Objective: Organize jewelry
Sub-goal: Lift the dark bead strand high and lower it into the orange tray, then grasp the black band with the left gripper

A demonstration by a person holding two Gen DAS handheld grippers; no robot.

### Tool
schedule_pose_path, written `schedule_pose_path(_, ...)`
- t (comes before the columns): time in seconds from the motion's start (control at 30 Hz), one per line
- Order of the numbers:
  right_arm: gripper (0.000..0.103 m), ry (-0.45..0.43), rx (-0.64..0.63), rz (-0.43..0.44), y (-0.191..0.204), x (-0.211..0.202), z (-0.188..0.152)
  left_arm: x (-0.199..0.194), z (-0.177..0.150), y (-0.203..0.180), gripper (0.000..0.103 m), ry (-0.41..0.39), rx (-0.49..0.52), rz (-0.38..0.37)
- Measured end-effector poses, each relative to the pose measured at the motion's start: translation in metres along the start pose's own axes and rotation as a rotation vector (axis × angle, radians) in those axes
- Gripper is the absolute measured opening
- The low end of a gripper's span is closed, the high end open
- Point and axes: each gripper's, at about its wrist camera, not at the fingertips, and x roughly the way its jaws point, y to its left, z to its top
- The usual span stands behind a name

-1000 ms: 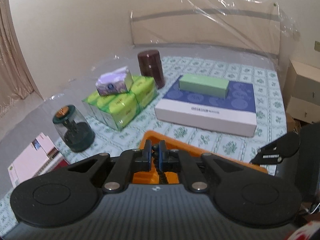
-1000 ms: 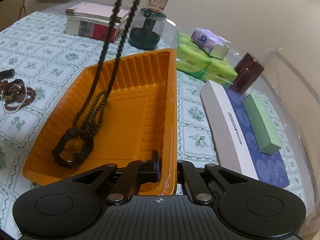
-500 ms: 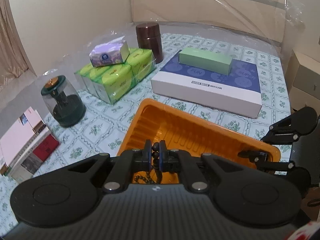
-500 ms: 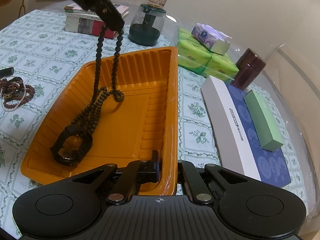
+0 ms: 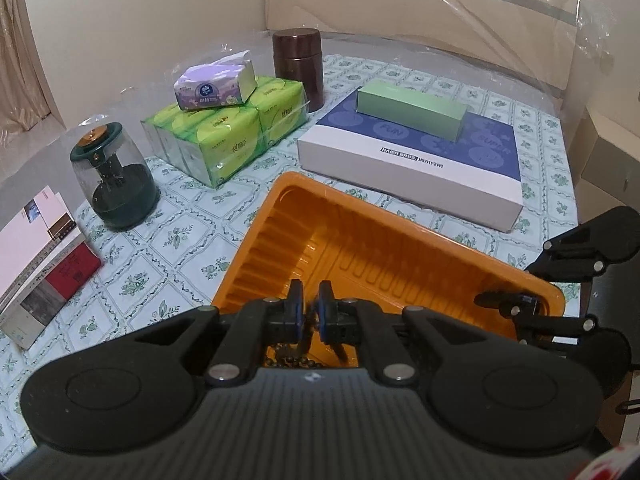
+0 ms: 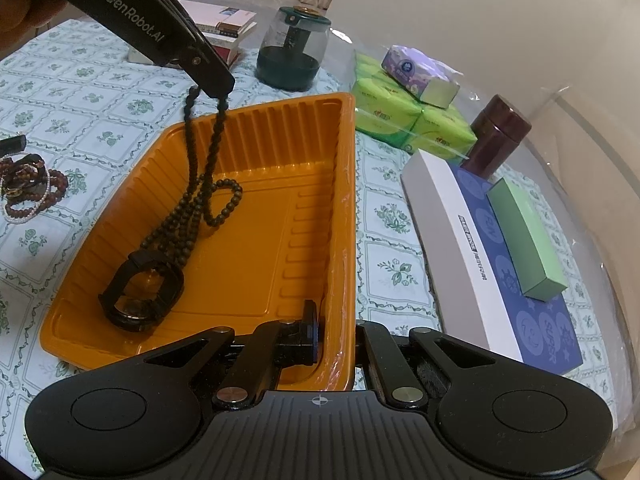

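The left gripper (image 6: 216, 90) hangs above an orange tray (image 6: 348, 208) on a floral-patterned table (image 6: 80, 92), its fingers pinched on a dark bead necklace (image 6: 200, 200). 2 strands drop from the fingertips into the tray, where the lower loops are heaped on the ribbed floor and lie against a black watch (image 6: 140, 292) near the tray's left wall. In the left wrist view the same beads (image 5: 288, 358) show just under the nearly closed pads (image 5: 296, 312), above the tray (image 5: 256, 240).

The right gripper (image 6: 334, 338) clamps the tray's near right wall, 1 finger inside and 1 outside; from the left wrist view it (image 5: 516, 306) sits on the tray's right corner.

More jewelry, a pile of reddish-brown bead bracelets (image 6: 28, 188), lies on the cloth left of the tray, apart from it.

Beyond the tray stand a dark green glass-domed container (image 5: 114, 184), green tissue packs (image 5: 228, 132) with a purple pack (image 5: 216, 86) on top, a brown canister (image 5: 298, 68), and a flat white-and-blue box (image 5: 412, 160) carrying a pale green box (image 5: 412, 110). Stacked books (image 5: 40, 256) sit at the left edge.
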Motion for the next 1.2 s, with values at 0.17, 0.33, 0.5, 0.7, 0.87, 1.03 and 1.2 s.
schedule_pose_path(0.17, 0.003, 0.0, 0.002, 0.001, 0.0, -0.001, 0.0, -0.007, -0.007, 0.01, 0.029, -0.017, -0.043, -0.02)
schedule_pose_path(0.33, 0.003, 0.005, 0.007, 0.005, -0.001, -0.001, -0.001, -0.027, -0.028, 0.034, 0.034, -0.041, -0.105, 0.032)
schedule_pose_path(0.5, 0.003, 0.014, 0.017, 0.009, -0.001, 0.0, 0.0, -0.058, -0.068, 0.062, 0.04, -0.077, -0.186, 0.106)
schedule_pose_path(0.7, 0.003, 0.039, 0.032, 0.022, -0.003, 0.004, 0.0, -0.094, -0.125, 0.102, 0.042, -0.089, -0.338, 0.207)
schedule_pose_path(0.87, 0.003, 0.052, 0.042, 0.026, -0.003, 0.005, -0.001, -0.124, -0.17, 0.126, 0.043, -0.098, -0.421, 0.304)
schedule_pose_path(1.03, 0.004, 0.058, 0.045, 0.023, -0.002, 0.004, -0.001, -0.142, -0.213, 0.143, 0.044, -0.074, -0.472, 0.399)
schedule_pose_path(1.2, 0.004, 0.059, 0.049, 0.022, -0.002, 0.003, -0.003, -0.147, -0.257, 0.152, 0.044, -0.061, -0.544, 0.438)
